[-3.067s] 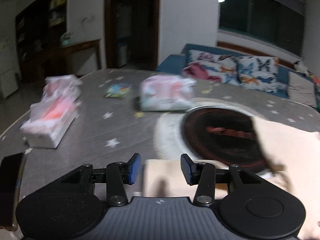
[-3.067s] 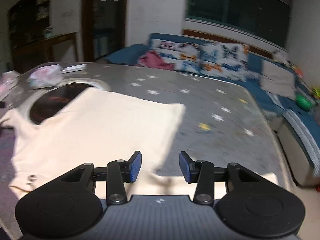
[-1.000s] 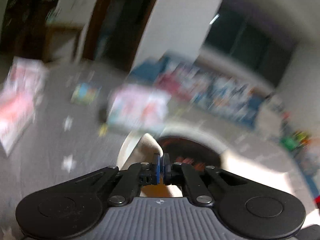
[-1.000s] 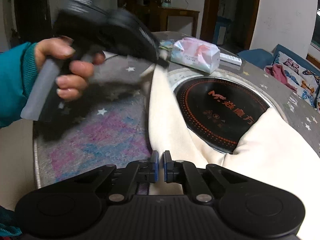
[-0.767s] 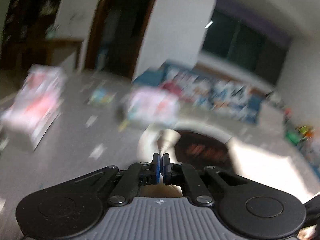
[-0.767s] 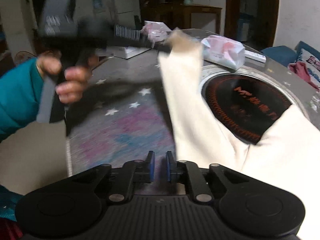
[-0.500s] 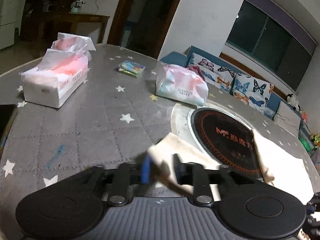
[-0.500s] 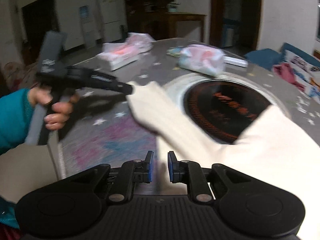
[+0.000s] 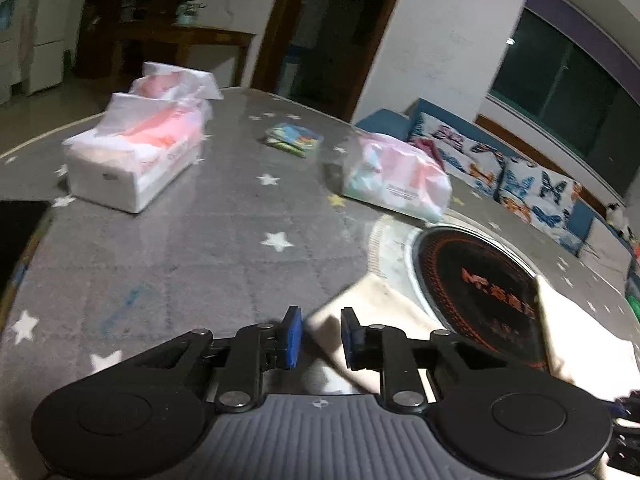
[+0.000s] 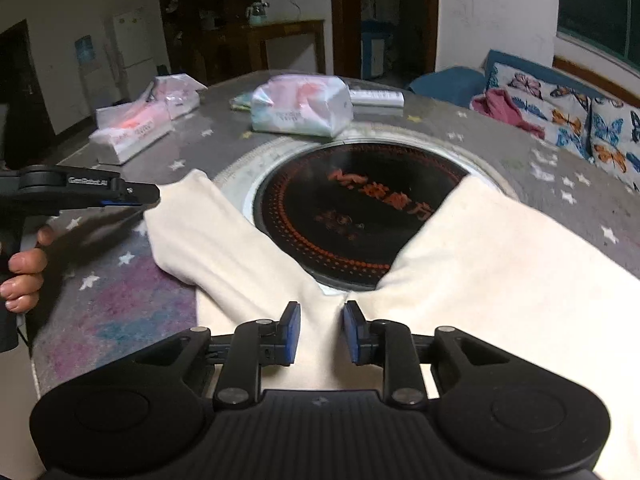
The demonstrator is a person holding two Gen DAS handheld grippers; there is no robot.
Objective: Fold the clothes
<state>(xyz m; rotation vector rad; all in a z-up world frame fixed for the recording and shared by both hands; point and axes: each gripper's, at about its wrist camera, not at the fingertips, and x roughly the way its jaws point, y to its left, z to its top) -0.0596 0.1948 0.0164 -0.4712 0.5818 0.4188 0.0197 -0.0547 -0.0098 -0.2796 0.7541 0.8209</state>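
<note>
A cream garment [image 10: 500, 272] lies spread on the grey starred table [image 10: 560, 184], and its body covers the near edge of a black round cooktop [image 10: 348, 220]. One sleeve [image 10: 208, 232] stretches flat to the left. My left gripper [image 9: 319, 322] hovers at that sleeve's end [image 9: 380, 300]. Its jaws are closing with the cuff's corner between them, and the pads do not press it. In the right wrist view the left gripper [image 10: 148, 198] touches the cuff side-on. My right gripper [image 10: 318, 314] is over the armpit, its jaws opening, and the pads stand clear of the cloth.
Two tissue packs [image 9: 136, 160] stand at the far left and a pink-and-blue pack [image 9: 396, 184] behind the cooktop [image 9: 480, 276]. A dark phone [image 9: 20, 232] lies at the table's left edge. A hand [image 10: 24, 276] holds the left gripper. A sofa with butterfly cushions [image 10: 580, 116] lies beyond.
Both grippers were shut on the raised sleeve a second ago. They have let go, the left gripper has sunk, and the sleeve now lies flat on the table.
</note>
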